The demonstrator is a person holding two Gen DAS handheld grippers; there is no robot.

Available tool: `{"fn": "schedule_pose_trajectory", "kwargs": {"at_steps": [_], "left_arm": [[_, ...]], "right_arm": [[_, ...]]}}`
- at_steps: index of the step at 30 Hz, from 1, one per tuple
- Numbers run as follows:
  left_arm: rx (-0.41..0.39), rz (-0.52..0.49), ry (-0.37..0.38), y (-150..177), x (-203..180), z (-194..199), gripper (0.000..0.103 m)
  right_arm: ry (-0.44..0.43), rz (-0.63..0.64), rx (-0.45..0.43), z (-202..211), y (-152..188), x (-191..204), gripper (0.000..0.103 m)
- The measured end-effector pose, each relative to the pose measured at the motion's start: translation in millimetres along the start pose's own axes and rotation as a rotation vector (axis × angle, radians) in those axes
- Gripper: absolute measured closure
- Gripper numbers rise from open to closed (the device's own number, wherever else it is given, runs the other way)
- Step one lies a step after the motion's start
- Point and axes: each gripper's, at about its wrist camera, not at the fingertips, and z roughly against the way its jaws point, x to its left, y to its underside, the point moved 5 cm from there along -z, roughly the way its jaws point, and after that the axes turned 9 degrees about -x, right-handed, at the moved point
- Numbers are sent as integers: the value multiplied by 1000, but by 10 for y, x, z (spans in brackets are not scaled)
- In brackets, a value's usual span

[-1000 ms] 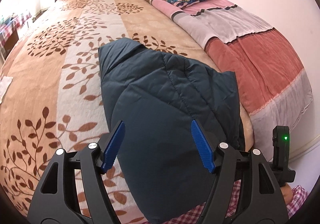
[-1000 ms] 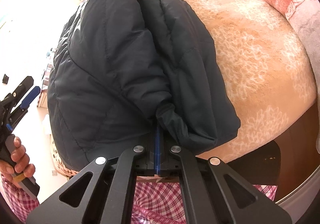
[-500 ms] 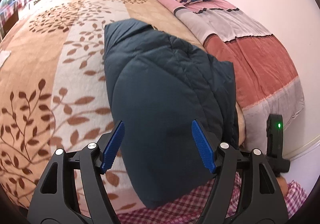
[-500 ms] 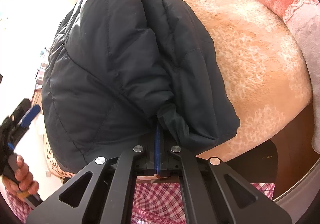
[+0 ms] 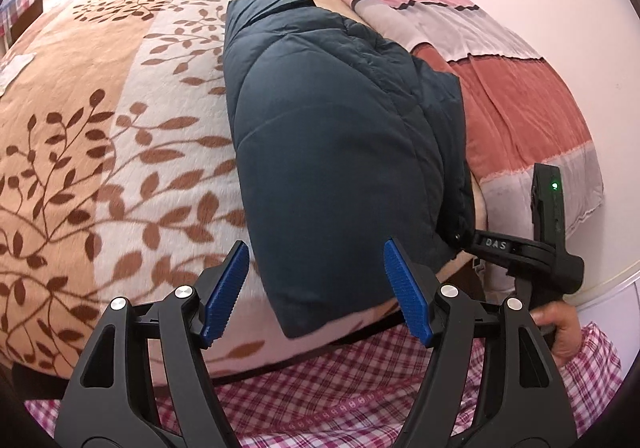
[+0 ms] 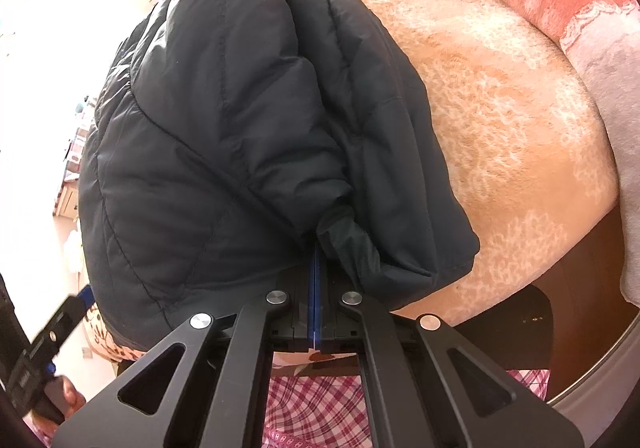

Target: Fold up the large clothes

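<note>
A leaf-patterned bed (image 5: 120,136) carries a dark padded jacket (image 5: 340,136) near its foot edge, already doubled into a thick bundle overhanging that edge. The right gripper (image 6: 315,268) is clamped tight on a bunched jacket corner. The left gripper (image 5: 316,288) hovers wide open, holding nothing. Judging by the lumpy shape, tidying and a final fold remain.

The right gripper (image 6: 315,272) pinches a bunched cuff, probably, of the dark puffer jacket (image 6: 224,136) lying on the bed (image 6: 500,136).
</note>
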Motion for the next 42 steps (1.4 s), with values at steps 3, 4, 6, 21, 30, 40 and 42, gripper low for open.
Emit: {"fn": "schedule_pose_trajectory", "kwargs": {"at_steps": [3, 4, 6, 21, 30, 40, 42], "left_arm": [[-13, 29, -6, 23, 53, 76, 34], [-21, 47, 4, 25, 77, 108, 34], [-33, 72, 4, 34, 125, 150, 32], [-73, 178, -7, -94, 346, 28, 22], [32, 234, 134, -324, 333, -330, 19], [110, 221, 172, -224, 240, -675, 11], [112, 211, 167, -223, 231, -706, 11]], "right_arm": [[-14, -7, -14, 18, 40, -14, 103], [-22, -15, -17, 23, 54, -24, 103], [-37, -26, -19, 25, 71, -55, 103], [-88, -6, -36, 110, 68, -192, 103], [-101, -33, 23, 74, -8, -225, 103], [-123, -13, 18, 57, -53, -217, 102], [-132, -14, 21, 56, -54, -222, 102]]}}
